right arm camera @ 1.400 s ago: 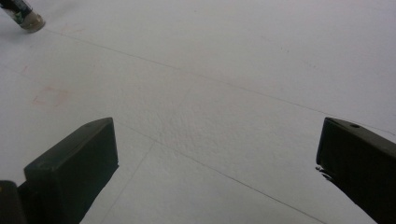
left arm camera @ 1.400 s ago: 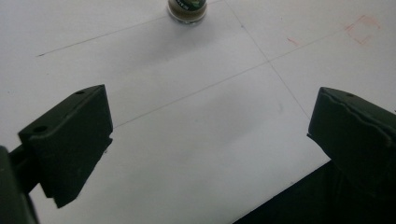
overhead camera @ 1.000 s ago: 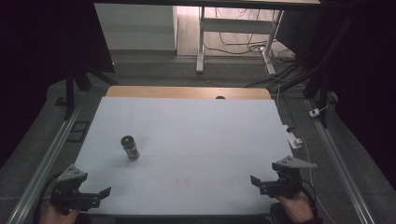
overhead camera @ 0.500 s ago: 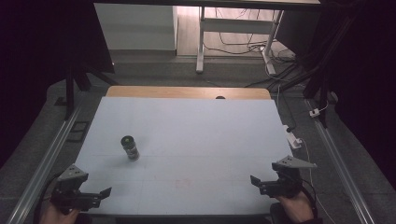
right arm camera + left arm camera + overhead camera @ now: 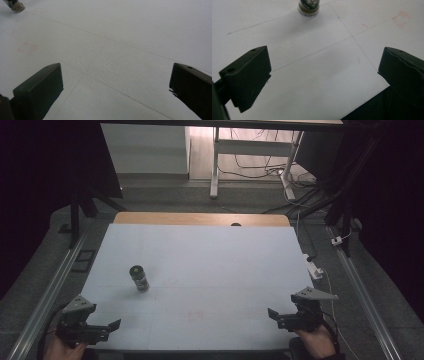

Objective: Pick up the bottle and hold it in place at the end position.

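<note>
White table (image 5: 210,265) surface carries a small dark jar (image 5: 139,278), stood upright on its left half. The left claw (image 5: 107,327) is held at the near left corner, jaws spread wide and empty. The right claw (image 5: 275,316) is held at the near right corner, likewise wide and empty, well apart from the jar.

The left gripper (image 5: 107,326) sits at about 7 o'clock in the high view, held by the person's left hand (image 5: 60,347). Its two black jaws are wide apart and hold nothing. The right gripper (image 5: 274,315) sits at about 5 o'clock, held by the right hand (image 5: 315,342). Its jaws are wide apart too, with nothing between them. Both grippers point in toward the middle.
</note>
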`<state>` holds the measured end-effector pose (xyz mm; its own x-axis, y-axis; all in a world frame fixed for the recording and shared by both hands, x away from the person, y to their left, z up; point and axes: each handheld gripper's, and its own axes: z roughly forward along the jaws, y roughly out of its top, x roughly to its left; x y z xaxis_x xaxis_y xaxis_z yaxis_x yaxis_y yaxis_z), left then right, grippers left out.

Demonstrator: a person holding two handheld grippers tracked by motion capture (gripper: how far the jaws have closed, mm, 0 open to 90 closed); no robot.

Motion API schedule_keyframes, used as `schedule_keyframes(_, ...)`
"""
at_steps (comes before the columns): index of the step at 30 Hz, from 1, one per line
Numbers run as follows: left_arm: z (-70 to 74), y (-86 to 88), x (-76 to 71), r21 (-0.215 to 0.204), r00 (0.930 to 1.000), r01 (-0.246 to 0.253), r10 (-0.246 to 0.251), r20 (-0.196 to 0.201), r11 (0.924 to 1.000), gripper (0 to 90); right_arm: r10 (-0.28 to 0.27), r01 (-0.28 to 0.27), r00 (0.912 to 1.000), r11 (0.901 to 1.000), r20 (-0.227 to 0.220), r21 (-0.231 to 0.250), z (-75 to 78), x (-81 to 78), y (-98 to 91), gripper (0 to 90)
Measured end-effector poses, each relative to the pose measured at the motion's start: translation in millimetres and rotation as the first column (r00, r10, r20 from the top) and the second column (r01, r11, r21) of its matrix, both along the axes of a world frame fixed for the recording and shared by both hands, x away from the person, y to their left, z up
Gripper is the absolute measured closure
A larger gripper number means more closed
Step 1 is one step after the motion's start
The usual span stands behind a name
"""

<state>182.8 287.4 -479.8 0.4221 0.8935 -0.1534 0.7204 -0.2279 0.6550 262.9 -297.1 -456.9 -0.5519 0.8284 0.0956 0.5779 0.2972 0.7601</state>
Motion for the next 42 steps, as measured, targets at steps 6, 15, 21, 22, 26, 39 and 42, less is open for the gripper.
schedule_keyframes(6,0.8,-1.0,1.8,-0.008,0.9999,0.011,-0.011,0.006,0.9999,0.0,0.005,-0.005,1.0,1.0,0.005,-0.008,-0.2,-0.3,1.2,0.0)
schedule_keyframes(15,1.2,-5.1,7.3,-0.042,0.9984,0.051,-0.049,0.028,0.9979,0.0,0.006,-0.005,1.0,0.9999,0.008,-0.009,-0.1,-0.6,1.2,0.0)
schedule_keyframes(21,-1.0,-10.2,13.7,-0.048,0.9948,0.095,-0.093,0.041,0.9943,0.0,0.008,-0.008,0.9999,0.9999,0.007,-0.01,-0.2,-0.4,1.3,0.0)
schedule_keyframes(22,-1.2,-10.6,14.8,-0.047,0.9942,0.101,-0.099,0.043,0.9938,0.0,0.008,-0.007,0.9999,0.9999,0.007,-0.011,-0.2,-0.4,1.3,0.0)
schedule_keyframes(26,-2.2,-12.1,19.0,-0.061,0.992,0.116,-0.113,0.057,0.9914,0.0,0.008,-0.008,0.9999,0.9999,0.009,-0.013,-0.2,-0.5,1.7,0.0)
schedule_keyframes(39,-5.5,-18.9,38.7,-0.045,0.9894,0.122,-0.118,0.085,0.9914,0.0,0.008,-0.007,0.9999,0.9997,0.007,-0.022,-0.3,-0.3,2.3,0.0)
schedule_keyframes(42,-6.9,-21.5,46.0,-0.044,0.989,0.127,-0.123,0.082,0.9909,0.0,0.007,-0.007,1.0,0.9997,0.007,-0.022,-0.5,-0.1,2.5,0.0)
